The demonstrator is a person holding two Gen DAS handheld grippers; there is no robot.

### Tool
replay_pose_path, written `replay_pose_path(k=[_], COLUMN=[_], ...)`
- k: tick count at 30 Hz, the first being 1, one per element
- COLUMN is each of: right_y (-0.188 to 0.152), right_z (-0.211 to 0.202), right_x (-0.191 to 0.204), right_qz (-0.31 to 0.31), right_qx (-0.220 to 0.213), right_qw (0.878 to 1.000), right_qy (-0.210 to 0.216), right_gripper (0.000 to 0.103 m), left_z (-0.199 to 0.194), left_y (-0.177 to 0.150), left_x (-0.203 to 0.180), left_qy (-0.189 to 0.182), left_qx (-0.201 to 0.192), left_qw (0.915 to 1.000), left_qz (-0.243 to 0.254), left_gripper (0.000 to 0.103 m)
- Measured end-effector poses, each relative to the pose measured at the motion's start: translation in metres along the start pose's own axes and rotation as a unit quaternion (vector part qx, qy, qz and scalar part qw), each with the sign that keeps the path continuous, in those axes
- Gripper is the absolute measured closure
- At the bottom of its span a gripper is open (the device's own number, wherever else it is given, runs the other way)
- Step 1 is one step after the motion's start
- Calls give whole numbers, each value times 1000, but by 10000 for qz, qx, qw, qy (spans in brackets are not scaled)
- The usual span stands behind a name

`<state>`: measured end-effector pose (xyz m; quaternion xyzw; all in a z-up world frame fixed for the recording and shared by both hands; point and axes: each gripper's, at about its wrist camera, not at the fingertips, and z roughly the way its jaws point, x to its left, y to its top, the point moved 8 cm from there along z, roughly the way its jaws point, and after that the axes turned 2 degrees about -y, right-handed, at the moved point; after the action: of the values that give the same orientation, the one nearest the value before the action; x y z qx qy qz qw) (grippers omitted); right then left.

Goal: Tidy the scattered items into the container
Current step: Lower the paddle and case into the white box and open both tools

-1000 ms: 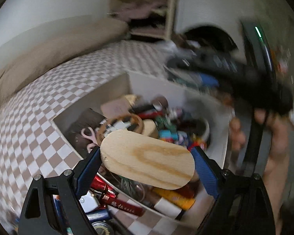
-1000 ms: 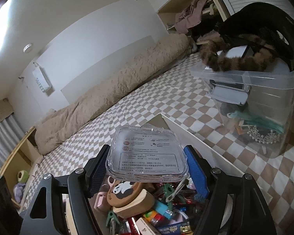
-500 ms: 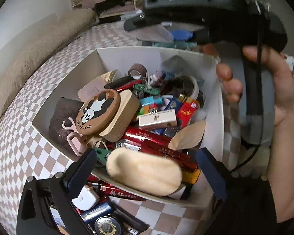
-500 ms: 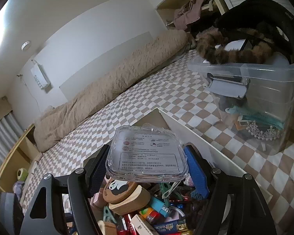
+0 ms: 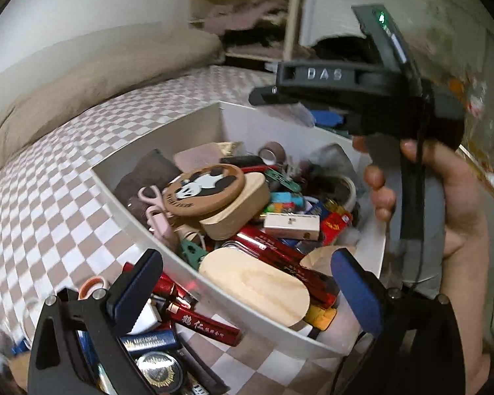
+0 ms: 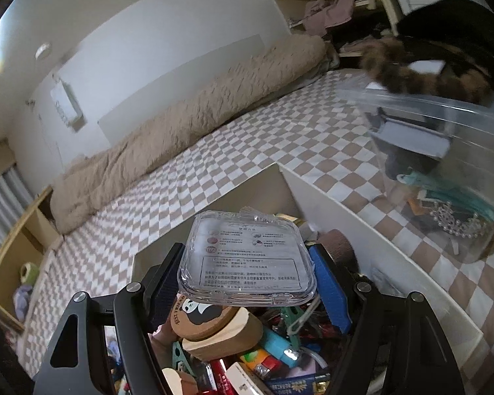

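A white open box (image 5: 168, 230) sits on the checkered bed, full of small items: a panda coaster (image 5: 204, 187), wooden blocks, red tubes, scissors. My left gripper (image 5: 247, 293) is open and empty above the box's near edge; an oval wooden board (image 5: 257, 286) lies in the box just below it. My right gripper (image 6: 247, 283) is shut on a clear plastic case (image 6: 247, 260) and holds it above the box (image 6: 378, 240). The right gripper and the hand holding it show in the left wrist view (image 5: 362, 98).
Loose items lie outside the box near my left gripper: a red tube (image 5: 204, 324), orange-handled scissors (image 5: 92, 286), a round dark tin (image 5: 160, 372). A clear storage bin (image 6: 444, 164) with a fur item on top stands right of the box. A beige rolled blanket (image 6: 197, 125) lines the wall.
My left gripper opened and let go of the oval wooden board, which now lies in the box, then drew back a little. My right gripper kept hold of the clear case over the box.
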<state>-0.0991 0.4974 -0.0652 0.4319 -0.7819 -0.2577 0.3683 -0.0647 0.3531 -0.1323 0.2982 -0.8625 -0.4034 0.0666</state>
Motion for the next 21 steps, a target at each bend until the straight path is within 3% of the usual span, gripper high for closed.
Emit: replay_pose_path(k=[7, 14, 17, 21], right_y=[-2, -20, -23, -18], right_z=[21, 41, 45, 39], right_x=[20, 50, 46, 37], right_qz=[-580, -1480, -1481, -1218], right_qx=[422, 949, 1038, 893], right_qw=[9974, 9843, 9831, 9884], right_qy=[-111, -142, -279, -153], right_gripper=[27, 27, 0, 0], left_z=[-14, -25, -27, -30], left_y=[-8, -13, -13, -12], left_x=[14, 25, 29, 31], left_qy=[185, 269, 312, 324], left_qx=[-331, -508, -546, -574], left_qw=[9986, 9967, 9960, 9955], left_qz=[-371, -579, -641, -675], left_gripper=[0, 0, 0, 0])
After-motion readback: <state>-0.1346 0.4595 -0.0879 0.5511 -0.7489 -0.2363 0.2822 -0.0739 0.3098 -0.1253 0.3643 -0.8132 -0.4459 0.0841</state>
